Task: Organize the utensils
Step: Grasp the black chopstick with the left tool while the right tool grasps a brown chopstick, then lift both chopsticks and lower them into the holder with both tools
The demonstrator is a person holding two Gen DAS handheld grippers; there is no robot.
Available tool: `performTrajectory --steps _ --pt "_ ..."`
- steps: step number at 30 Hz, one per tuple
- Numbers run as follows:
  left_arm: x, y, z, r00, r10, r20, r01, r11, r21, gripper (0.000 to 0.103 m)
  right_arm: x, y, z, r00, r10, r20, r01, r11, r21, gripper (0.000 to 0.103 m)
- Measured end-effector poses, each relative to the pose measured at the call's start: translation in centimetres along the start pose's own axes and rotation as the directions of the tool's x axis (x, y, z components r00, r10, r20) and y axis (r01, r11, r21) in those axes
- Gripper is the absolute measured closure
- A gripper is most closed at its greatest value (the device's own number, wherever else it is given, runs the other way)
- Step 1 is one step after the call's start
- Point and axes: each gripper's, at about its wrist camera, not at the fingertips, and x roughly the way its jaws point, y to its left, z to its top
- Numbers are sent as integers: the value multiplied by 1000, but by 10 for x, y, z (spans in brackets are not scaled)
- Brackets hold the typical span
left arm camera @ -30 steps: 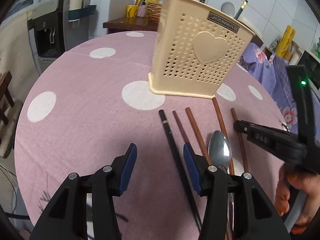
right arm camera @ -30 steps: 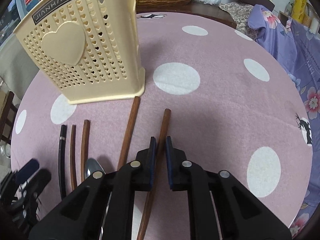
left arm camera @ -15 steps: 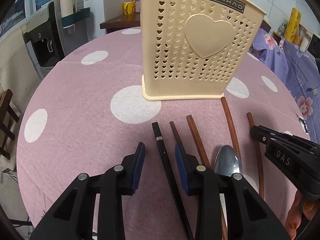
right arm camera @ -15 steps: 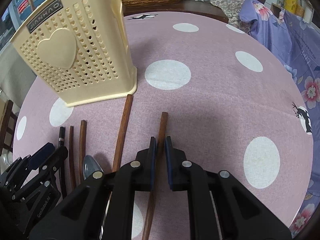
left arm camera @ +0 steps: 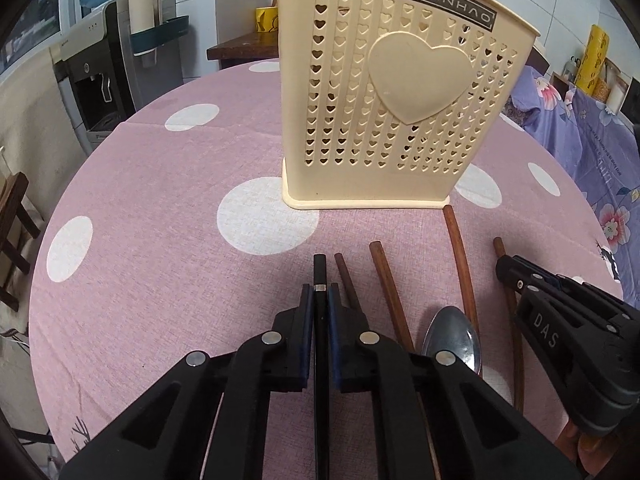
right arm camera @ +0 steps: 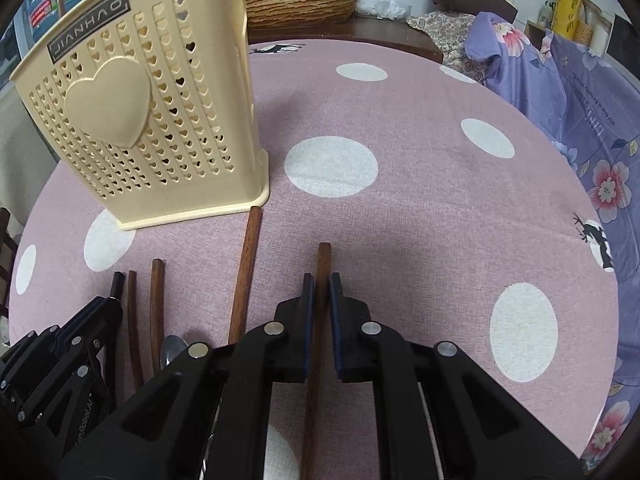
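A cream perforated utensil holder (left arm camera: 396, 112) with a raised heart stands upright on the pink dotted tablecloth (left arm camera: 160, 208). In front of it lie a black chopstick (left arm camera: 319, 272), several brown chopsticks (left arm camera: 384, 276) and a metal spoon (left arm camera: 454, 338). My left gripper (left arm camera: 319, 292) is shut on the black chopstick, which lies flat. My right gripper (right arm camera: 321, 280) is shut on the rightmost brown chopstick (right arm camera: 322, 258), also flat on the cloth. The holder (right arm camera: 140, 112) sits to the upper left in the right wrist view, where the left gripper body (right arm camera: 60, 352) shows at the lower left.
A water dispenser (left arm camera: 100, 76) stands beyond the table's left edge. A wicker basket (right arm camera: 300, 0) sits on a sideboard behind. Purple floral fabric (right arm camera: 580, 92) drapes along the right. A wooden chair (left arm camera: 12, 220) stands at the left. A long brown chopstick (right arm camera: 248, 264) touches the holder's base.
My left gripper slid forward over the black chopstick and its jaws closed on it. The right gripper stayed shut on the brown chopstick without moving.
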Motion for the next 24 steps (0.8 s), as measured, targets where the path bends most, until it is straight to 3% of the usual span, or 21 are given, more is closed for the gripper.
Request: performTrajectory --steps 8,15,24 --pt "-13 7 4 997 -69 25 69 997 -23 95 -16 -13 5 989 138 53 -140 990 29 95" --pt "-53 19 19 984 -144 108 148 988 -36 95 -64 -25 16 952 270 144 -275 961 13 95" --pt "-124 35 38 944 -212 251 216 976 12 95 -143 -48 26 911 327 253 -326 944 -47 95"
